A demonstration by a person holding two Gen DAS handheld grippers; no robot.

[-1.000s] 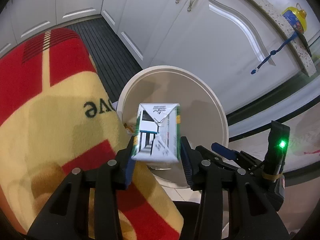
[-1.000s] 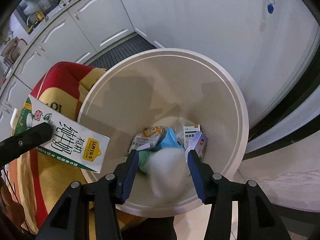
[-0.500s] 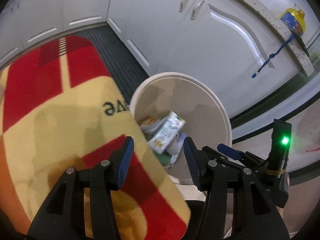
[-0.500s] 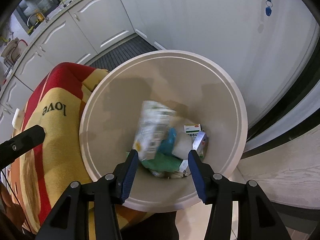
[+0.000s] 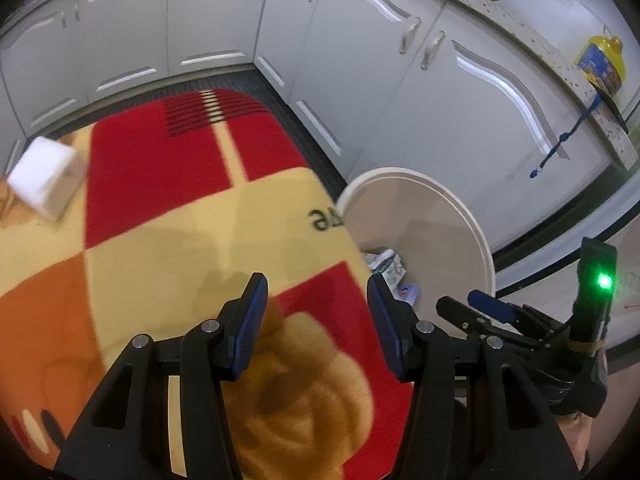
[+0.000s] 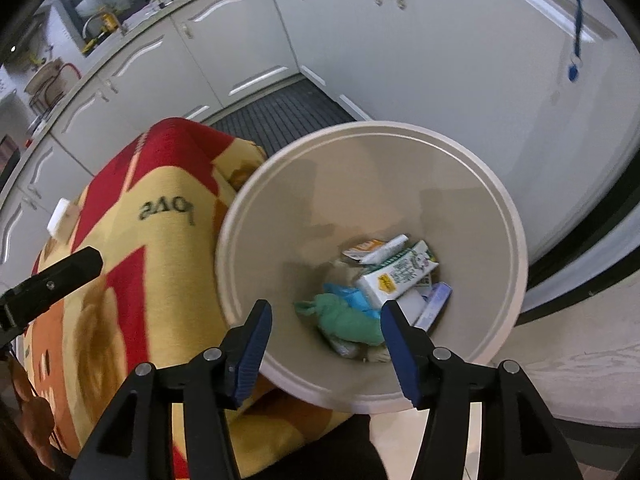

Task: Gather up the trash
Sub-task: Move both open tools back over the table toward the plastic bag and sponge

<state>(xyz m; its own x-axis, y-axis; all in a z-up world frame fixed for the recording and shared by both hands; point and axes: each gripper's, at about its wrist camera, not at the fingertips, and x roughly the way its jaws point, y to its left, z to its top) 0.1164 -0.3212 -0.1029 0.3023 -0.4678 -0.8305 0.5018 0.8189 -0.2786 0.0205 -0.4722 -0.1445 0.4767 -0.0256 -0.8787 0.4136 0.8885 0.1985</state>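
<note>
A red, yellow and orange patterned fleece blanket (image 5: 192, 240) fills the left and centre. White panelled kitchen cabinets (image 5: 360, 60) curve across the top. A yellow plastic container (image 5: 602, 65) sits on the speckled countertop (image 5: 560, 76) at upper right.

A second ago our left gripper (image 5: 316, 320) clamped the milk carton (image 6: 394, 276) over the bin (image 6: 472, 184); now the carton lies inside the bin on the other trash, and that gripper, empty and spread, has swung over to the red-and-yellow blanket (image 5: 168, 216). Our right gripper (image 6: 326, 340) has let its white wad drop in too, and its jaws are opening with nothing between them.
</note>
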